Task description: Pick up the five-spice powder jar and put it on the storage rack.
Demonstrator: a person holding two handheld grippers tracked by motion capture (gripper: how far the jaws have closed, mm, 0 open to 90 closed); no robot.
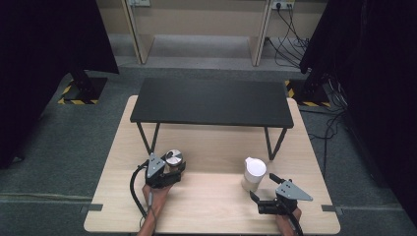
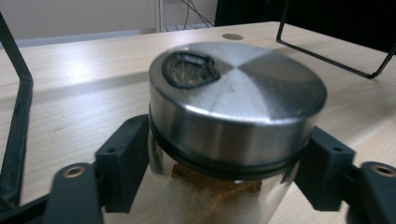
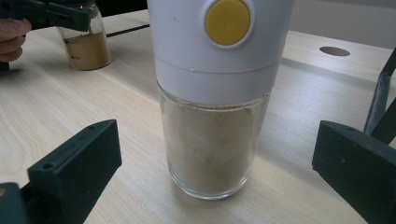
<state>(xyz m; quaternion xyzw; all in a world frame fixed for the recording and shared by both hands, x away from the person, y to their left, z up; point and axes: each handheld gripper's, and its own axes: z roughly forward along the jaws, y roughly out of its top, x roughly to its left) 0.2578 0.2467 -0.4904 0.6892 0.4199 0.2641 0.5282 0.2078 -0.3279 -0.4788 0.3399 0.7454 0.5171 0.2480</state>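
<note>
A glass jar of brown spice with a steel lid (image 1: 173, 158) (image 2: 236, 93) stands on the wooden table (image 1: 211, 206) at the left. My left gripper (image 1: 171, 170) (image 2: 223, 164) is shut on it, with a black jaw pressed to each side of the glass just under the lid. At the right stands a glass jar of pale powder with a white top (image 1: 254, 173) and a yellow button (image 3: 227, 21). My right gripper (image 1: 262, 187) (image 3: 217, 154) is open around that jar's glass body (image 3: 212, 140), with a gap on each side.
A low black shelf (image 1: 211, 102) on thin wire legs (image 1: 147, 138) stands across the far half of the table, its legs just behind both jars. A hand (image 3: 11, 39) holds the left gripper. The table's near edge runs close below both grippers.
</note>
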